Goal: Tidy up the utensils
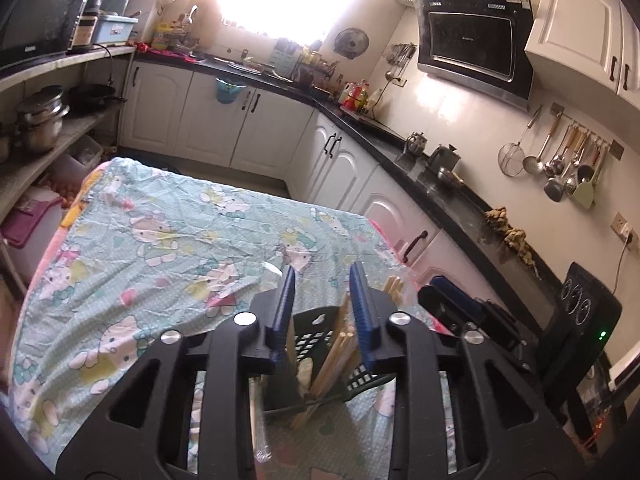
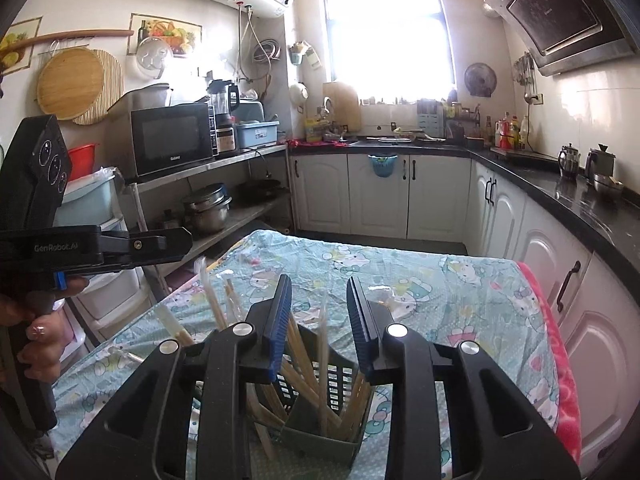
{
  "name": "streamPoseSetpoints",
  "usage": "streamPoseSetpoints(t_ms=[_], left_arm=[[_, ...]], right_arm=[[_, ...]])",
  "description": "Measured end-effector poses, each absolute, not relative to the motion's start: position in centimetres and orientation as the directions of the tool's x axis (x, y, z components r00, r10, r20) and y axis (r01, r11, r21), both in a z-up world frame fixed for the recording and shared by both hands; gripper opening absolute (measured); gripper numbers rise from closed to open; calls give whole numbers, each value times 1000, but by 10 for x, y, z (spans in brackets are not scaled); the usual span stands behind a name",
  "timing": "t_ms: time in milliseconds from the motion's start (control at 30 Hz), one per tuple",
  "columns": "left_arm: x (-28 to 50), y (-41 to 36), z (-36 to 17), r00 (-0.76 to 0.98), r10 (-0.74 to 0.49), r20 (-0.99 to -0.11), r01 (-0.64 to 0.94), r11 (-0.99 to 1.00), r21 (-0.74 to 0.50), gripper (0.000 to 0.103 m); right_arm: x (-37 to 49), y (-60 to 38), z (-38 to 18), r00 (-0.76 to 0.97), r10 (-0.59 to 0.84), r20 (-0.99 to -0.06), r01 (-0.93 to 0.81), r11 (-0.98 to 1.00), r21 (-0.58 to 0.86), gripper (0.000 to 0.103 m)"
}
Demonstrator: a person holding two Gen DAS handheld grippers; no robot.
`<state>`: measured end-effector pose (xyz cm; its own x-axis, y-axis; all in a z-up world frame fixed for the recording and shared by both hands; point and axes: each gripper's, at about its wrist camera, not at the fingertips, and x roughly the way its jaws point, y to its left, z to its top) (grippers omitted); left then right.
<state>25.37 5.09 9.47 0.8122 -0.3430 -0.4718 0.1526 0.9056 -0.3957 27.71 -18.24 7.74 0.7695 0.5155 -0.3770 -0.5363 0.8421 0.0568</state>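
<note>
A dark green utensil holder [image 1: 316,340] stands on the table close under my left gripper [image 1: 323,278], with several wooden chopsticks [image 1: 334,354] upright in it. My left gripper is open and empty above it. In the right wrist view the same holder [image 2: 320,436] sits below my right gripper [image 2: 318,292], which is open and empty, with chopsticks [image 2: 304,356] leaning inside and plastic-wrapped ones [image 2: 224,300] sticking up at its left. The left gripper's body [image 2: 92,244] shows at the left edge; the right gripper's body [image 1: 460,304] shows at the right of the left view.
The table carries a light blue cartoon-print cloth [image 1: 168,240]. White cabinets under a black counter [image 2: 560,196] run along the right and back. Open shelves with a microwave [image 2: 172,140] and pots [image 2: 208,208] stand at the left.
</note>
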Motion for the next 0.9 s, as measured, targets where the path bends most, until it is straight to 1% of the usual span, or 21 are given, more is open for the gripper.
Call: streamPoseSetpoints(t_ms=[33, 100, 133, 167, 200, 233, 267, 300, 400, 433, 500, 600, 667, 700, 833, 900], left_arm=[[253, 51, 95, 814, -336, -473, 149, 909, -390, 24], [248, 52, 98, 823, -316, -471, 138, 917, -374, 37], [245, 53, 100, 829, -305, -469, 131, 921, -367, 40], [242, 54, 102, 835, -292, -467, 123, 925, -359, 46], [239, 54, 104, 839, -285, -464, 119, 928, -354, 50], [235, 55, 107, 846, -275, -457, 115, 931, -347, 53], [233, 56, 109, 850, -269, -452, 113, 933, -343, 59], [228, 57, 112, 858, -259, -445, 108, 936, -335, 67], [216, 59, 122, 876, -228, -425, 93, 945, -315, 78], [212, 60, 125, 881, -222, -417, 90, 946, -312, 81], [204, 61, 130, 892, -207, -402, 84, 949, -303, 90], [189, 62, 137, 908, -181, -379, 71, 956, -285, 92], [183, 62, 140, 913, -172, -370, 66, 957, -283, 92], [177, 61, 141, 916, -170, -364, 65, 957, -283, 92], [161, 57, 142, 918, -160, -364, 59, 960, -272, 92], [153, 54, 141, 919, -151, -365, 52, 962, -267, 92]], right_arm=[[276, -183, 78, 772, 512, -377, -533, 844, 56, 32], [273, -186, 80, 772, 512, -376, -532, 845, 59, 33], [271, -187, 81, 776, 508, -375, -527, 848, 58, 35], [270, -189, 82, 778, 505, -374, -524, 850, 58, 39], [268, -190, 83, 780, 503, -372, -521, 852, 59, 40], [264, -192, 85, 784, 501, -367, -517, 854, 60, 42], [262, -193, 86, 786, 500, -364, -516, 855, 61, 46], [259, -195, 88, 787, 500, -361, -514, 855, 62, 47], [251, -199, 92, 792, 495, -357, -509, 858, 60, 50], [247, -200, 94, 793, 495, -356, -509, 859, 60, 53], [241, -203, 98, 795, 493, -352, -507, 860, 57, 56], [230, -206, 103, 802, 493, -337, -507, 860, 52, 62], [221, -208, 107, 809, 490, -325, -502, 863, 53, 71], [217, -209, 108, 810, 492, -320, -502, 863, 56, 72], [203, -214, 114, 818, 490, -302, -497, 866, 57, 84], [196, -215, 115, 822, 485, -299, -494, 868, 51, 87]])
